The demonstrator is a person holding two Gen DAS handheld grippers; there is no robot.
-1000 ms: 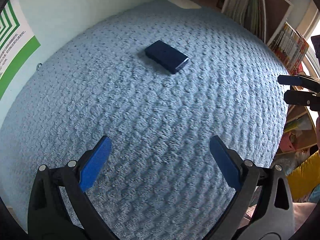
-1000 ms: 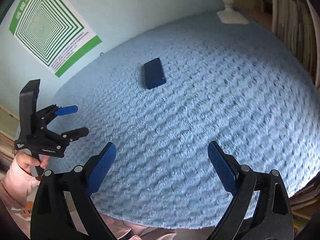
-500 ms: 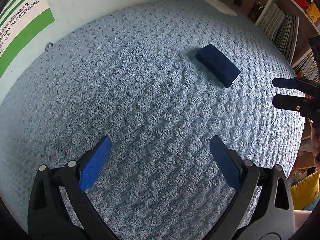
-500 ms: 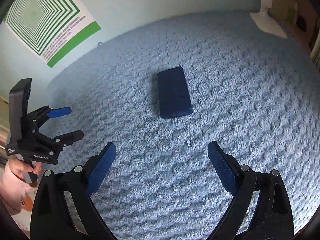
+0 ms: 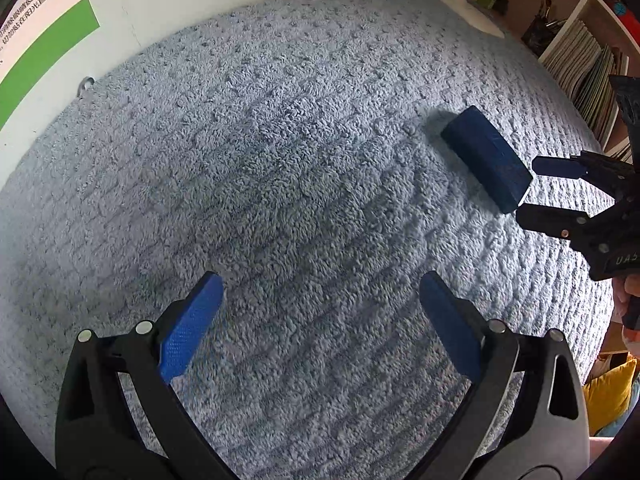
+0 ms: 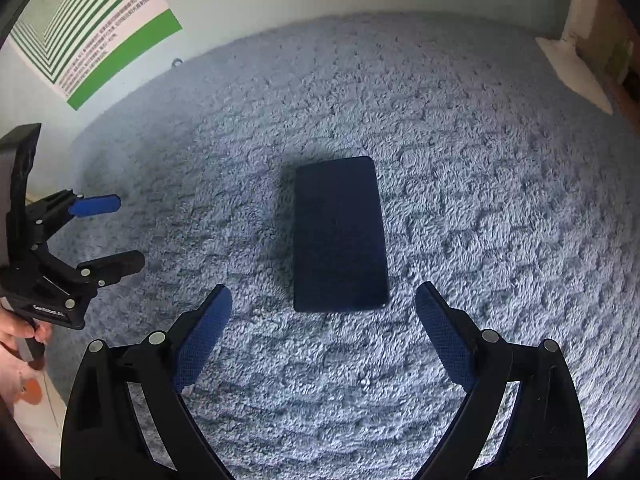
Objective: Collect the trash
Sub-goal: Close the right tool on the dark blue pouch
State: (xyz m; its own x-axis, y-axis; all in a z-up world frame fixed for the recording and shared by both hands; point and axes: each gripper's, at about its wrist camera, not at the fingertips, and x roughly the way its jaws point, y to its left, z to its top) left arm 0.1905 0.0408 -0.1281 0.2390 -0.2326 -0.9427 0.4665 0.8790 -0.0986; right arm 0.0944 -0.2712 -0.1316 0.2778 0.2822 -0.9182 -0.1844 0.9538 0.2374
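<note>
A flat dark blue box (image 6: 340,234) lies on the fluffy blue cloth (image 6: 480,220); it also shows at the right of the left wrist view (image 5: 486,158). My right gripper (image 6: 323,334) is open and empty, its jaws just short of the box's near end, one to each side. In the left wrist view the right gripper (image 5: 538,190) reaches the box's near corner. My left gripper (image 5: 320,320) is open and empty over bare cloth, well left of the box; the right wrist view shows the left gripper (image 6: 110,234) at the left.
A pale wall with a green-and-white poster (image 6: 92,36) bounds the far side. A white lamp base (image 5: 470,14) stands at the far corner. Bookshelves (image 5: 580,60) stand to the right. The cloth's edge drops off at the right and left.
My right gripper has moved forward and lower toward the box, which now lies just in front of its jaws. The left gripper has swung left, so the box sits farther right in its view.
</note>
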